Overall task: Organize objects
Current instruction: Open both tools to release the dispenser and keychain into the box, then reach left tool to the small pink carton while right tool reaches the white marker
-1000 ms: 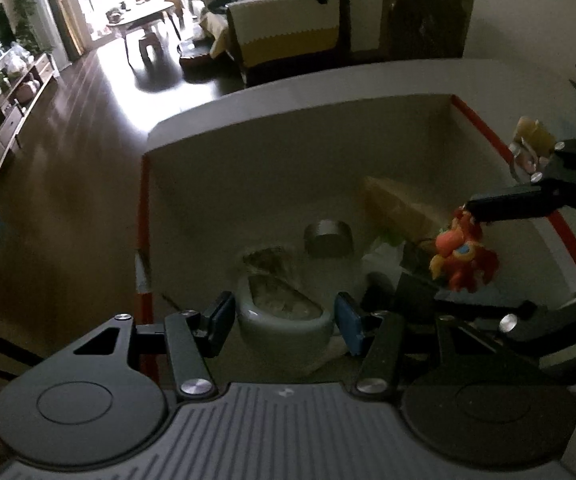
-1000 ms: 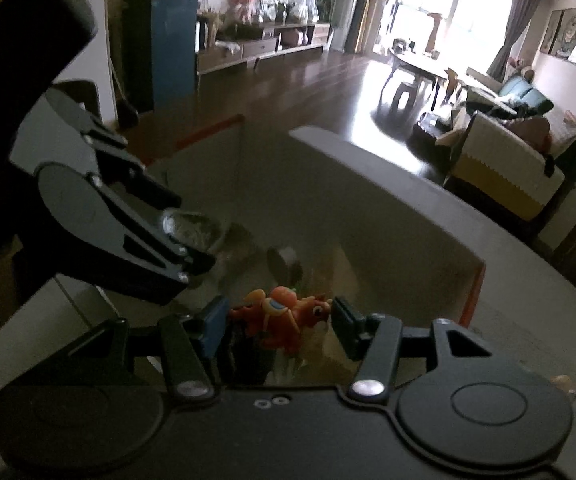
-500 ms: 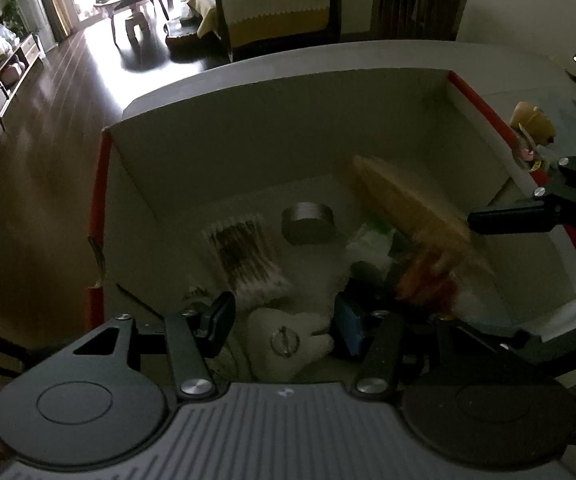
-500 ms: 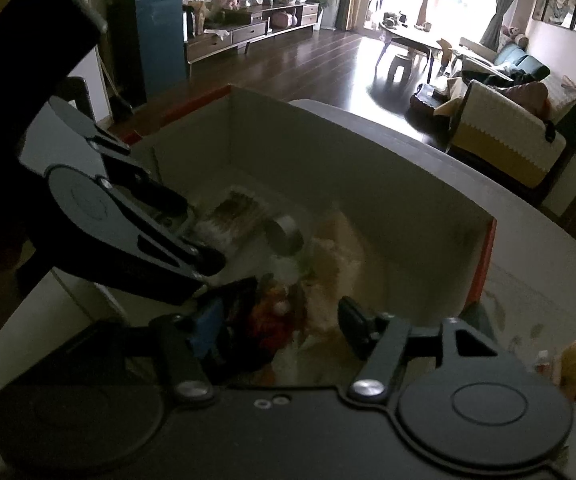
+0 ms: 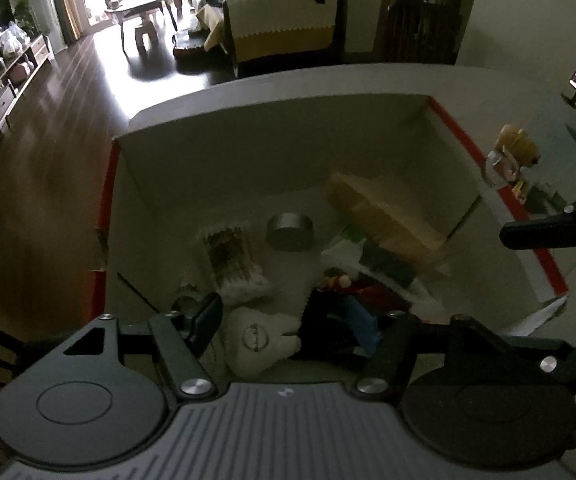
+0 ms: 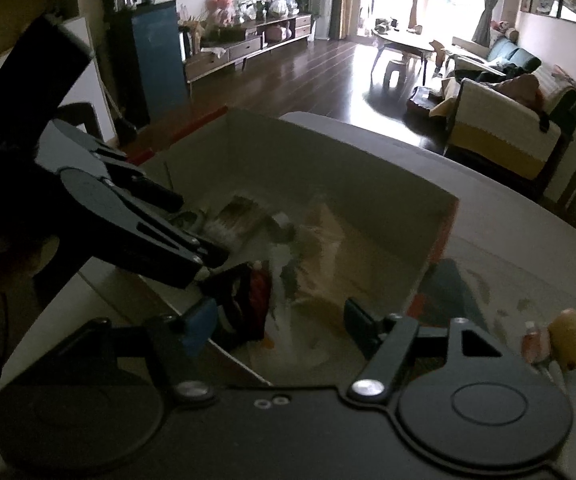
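Both grippers, left (image 5: 283,322) and right (image 6: 277,320), hang with fingers spread and empty over the box (image 5: 247,136) on the bench (image 6: 508,240), where we judge the small red toy (image 5: 344,282) light, rigid, best pinched across its body.

Red-orange toy dropped, white plush pulled up

A second ago the right tongs (image 6: 277,322) pinched the red-orange toy horse (image 5: 348,282) over the white cardboard box with red edges (image 5: 536,256); now their jaws stand apart and bare, and the toy lies down in the box among dark items. The left tongs (image 5: 288,326), then around a white bowl-like thing, now sit higher, jaws apart around the white tooth-shaped plush (image 5: 259,342).
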Motion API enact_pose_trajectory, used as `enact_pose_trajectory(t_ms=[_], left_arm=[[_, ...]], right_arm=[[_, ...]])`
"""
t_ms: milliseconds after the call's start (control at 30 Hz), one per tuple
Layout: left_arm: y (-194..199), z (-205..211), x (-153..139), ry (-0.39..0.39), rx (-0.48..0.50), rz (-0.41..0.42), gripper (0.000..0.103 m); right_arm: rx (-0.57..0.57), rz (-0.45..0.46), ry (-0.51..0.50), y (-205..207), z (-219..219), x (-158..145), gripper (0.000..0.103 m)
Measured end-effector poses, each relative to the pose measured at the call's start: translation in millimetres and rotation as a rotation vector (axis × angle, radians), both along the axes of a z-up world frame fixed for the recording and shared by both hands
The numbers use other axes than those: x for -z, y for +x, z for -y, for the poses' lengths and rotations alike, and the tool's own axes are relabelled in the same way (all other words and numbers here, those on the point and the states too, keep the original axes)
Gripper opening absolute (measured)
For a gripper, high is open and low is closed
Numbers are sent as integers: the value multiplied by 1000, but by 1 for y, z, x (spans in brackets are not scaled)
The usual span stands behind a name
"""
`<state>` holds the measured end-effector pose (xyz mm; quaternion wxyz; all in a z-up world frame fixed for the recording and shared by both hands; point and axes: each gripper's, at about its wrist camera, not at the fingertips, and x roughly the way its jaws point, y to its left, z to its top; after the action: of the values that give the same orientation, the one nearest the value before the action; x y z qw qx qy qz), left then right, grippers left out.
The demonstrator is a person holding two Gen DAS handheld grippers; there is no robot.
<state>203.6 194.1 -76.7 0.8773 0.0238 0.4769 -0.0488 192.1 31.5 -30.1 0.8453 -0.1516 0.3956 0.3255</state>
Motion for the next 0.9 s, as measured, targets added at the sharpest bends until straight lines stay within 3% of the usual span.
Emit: enact_pose_trajectory(t_ms=[400,467,667,900], left_arm=[[-31,20,-38,-14,-38,66,68],[-37,24,-44,-24,-52,77,77],[-54,40,-57,-60,-75,98,79],[-65,78,-63,-81,-85,117,81]], right_arm=[[0,21,103,-16,39,-28,80],[-9,26,115,-19,47,-32,83],[-35,20,153,-28,77,-42,87],[-37,24,183,-37,119,-44,101]])
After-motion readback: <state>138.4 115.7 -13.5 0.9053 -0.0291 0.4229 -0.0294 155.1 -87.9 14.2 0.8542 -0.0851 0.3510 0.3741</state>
